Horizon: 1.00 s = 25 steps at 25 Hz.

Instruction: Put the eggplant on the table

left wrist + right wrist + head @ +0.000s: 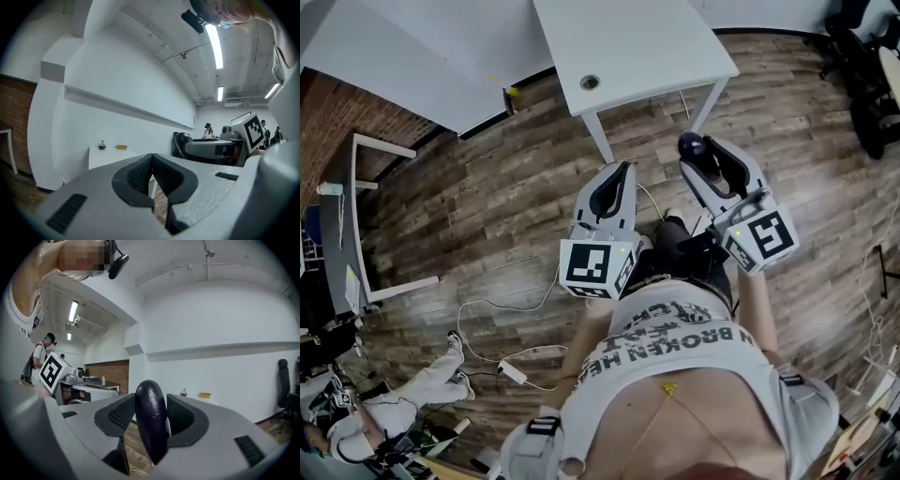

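Dark purple and glossy, the long smooth eggplant [151, 423] stands nearly upright between the jaws of the right gripper [707, 157]. Its long axis runs top to bottom in the right gripper view. The rounded upper end rises above the ribbed black pads and the lower end hangs below them. The jaws are wide apart but clamped across the narrow width of the eggplant, one pad on each flank.

In the head view the eggplant shows only as a small dark knob at the tip of that gripper, in the upper middle of the frame. It is over the wood-plank floor [487, 206], not yet over the tabletop.

The white rectangular table [628, 37] lies straight ahead of the tongs, toward the top of the frame. Its near edge and slanted white legs are just beyond the eggplant. The coming move appears to be a forward carry over that edge, followed by a set-down. Judged from the upright hold, the eggplant will probably tip onto its side once let go.

The left gripper [613, 183] sits beside the right one, to its left in the frame. Its jaws are together with nothing between them. The right hand is the one placed to do the work, since the left carries nothing.
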Each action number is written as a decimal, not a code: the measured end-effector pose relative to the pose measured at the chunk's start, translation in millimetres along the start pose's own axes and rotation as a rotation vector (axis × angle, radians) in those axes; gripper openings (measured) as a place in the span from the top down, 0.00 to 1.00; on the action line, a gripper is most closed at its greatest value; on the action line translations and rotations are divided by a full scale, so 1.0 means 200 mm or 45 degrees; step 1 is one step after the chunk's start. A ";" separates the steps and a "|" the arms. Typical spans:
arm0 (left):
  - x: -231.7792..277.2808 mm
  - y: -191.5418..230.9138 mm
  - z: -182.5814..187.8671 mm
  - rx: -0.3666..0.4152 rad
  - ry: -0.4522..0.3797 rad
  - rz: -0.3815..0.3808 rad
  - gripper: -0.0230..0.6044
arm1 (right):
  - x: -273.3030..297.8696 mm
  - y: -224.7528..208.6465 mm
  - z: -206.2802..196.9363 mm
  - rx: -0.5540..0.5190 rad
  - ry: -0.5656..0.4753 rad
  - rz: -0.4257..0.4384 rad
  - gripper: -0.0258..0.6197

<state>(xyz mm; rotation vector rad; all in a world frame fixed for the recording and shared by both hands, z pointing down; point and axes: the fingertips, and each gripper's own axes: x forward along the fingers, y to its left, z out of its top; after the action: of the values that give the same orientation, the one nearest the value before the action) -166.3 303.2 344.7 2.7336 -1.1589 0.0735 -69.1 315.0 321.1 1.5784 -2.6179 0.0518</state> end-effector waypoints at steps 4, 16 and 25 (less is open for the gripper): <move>0.03 0.06 0.01 -0.016 -0.004 0.009 0.95 | 0.05 -0.02 0.03 -0.006 -0.010 -0.006 0.64; 0.49 0.15 0.10 0.014 -0.004 -0.019 0.95 | 0.30 -0.40 0.06 0.006 -0.046 -0.013 0.64; 0.89 0.15 0.22 0.021 -0.021 -0.019 0.95 | 0.54 -0.76 0.14 0.000 -0.073 0.050 0.64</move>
<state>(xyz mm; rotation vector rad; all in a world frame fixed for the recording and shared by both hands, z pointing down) -65.5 148.5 326.0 2.7615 -1.1472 0.0588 14.2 147.3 301.5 1.5518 -2.6921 0.0094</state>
